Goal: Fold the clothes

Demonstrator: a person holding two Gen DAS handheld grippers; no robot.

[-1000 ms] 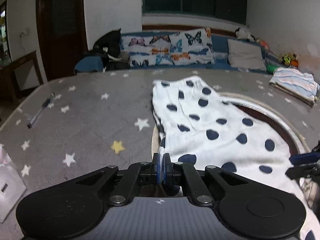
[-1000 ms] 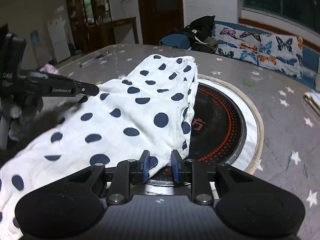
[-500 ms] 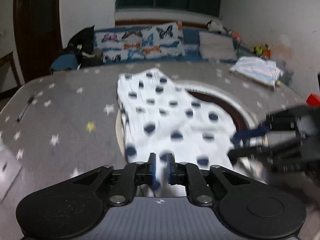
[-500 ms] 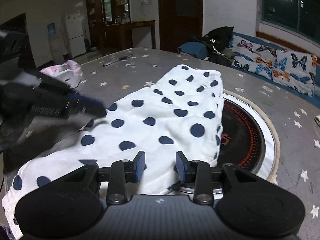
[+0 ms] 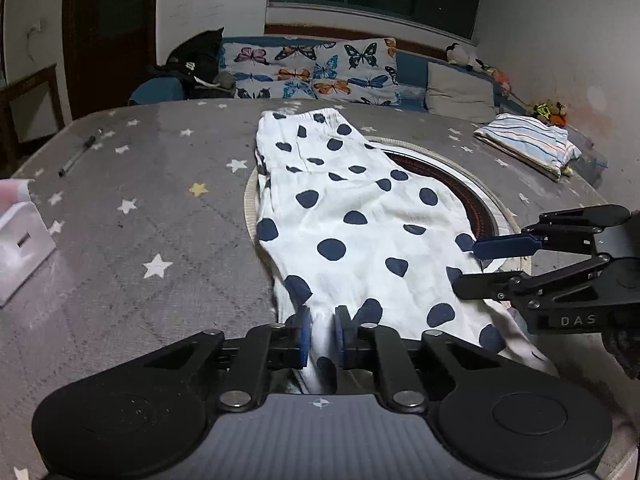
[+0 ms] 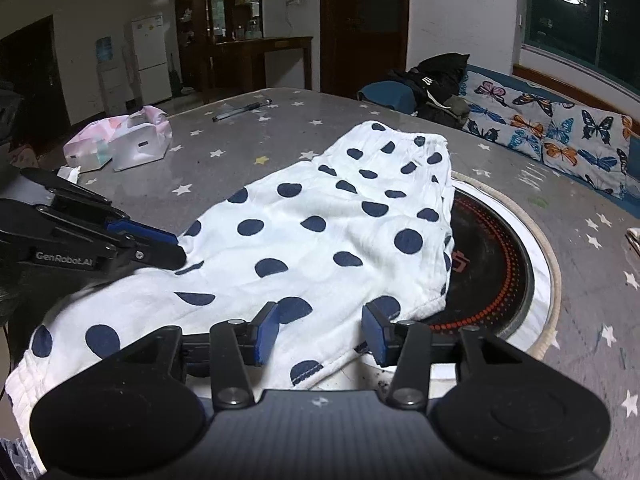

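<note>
Across the grey star-printed table cover (image 5: 132, 240), open room lies on the side of the polka-dot garment (image 5: 352, 220) away from the round black cooktop (image 5: 460, 196): bare cloth runs out to the table's edge, with only a pen (image 5: 78, 156) near that edge and white-and-pink bags (image 6: 120, 142) standing well clear of the garment. Beyond the cooktop on its other side, a folded striped garment (image 5: 528, 144) sits near the table edge, well apart from the polka-dot one. Behind the table, a butterfly-print cushion (image 5: 312, 72) leans along a bench.

What the bags hold cannot be told; their tops are closed over in these views.

The polka-dot garment lies spread flat, its elastic waistband toward the bench and one long side draped over part of the cooktop, whose ring of red dots shows bare beside it. Its near end hangs toward the grippers. The left gripper (image 5: 320, 330) has a bunched fold of that near end between its blue pads; the jaws stand close together and are closing on the cloth. The right gripper (image 6: 318, 330) has its jaws opening, well apart, with the garment's near hem lying between the pads and neither pad pressing it.
</note>
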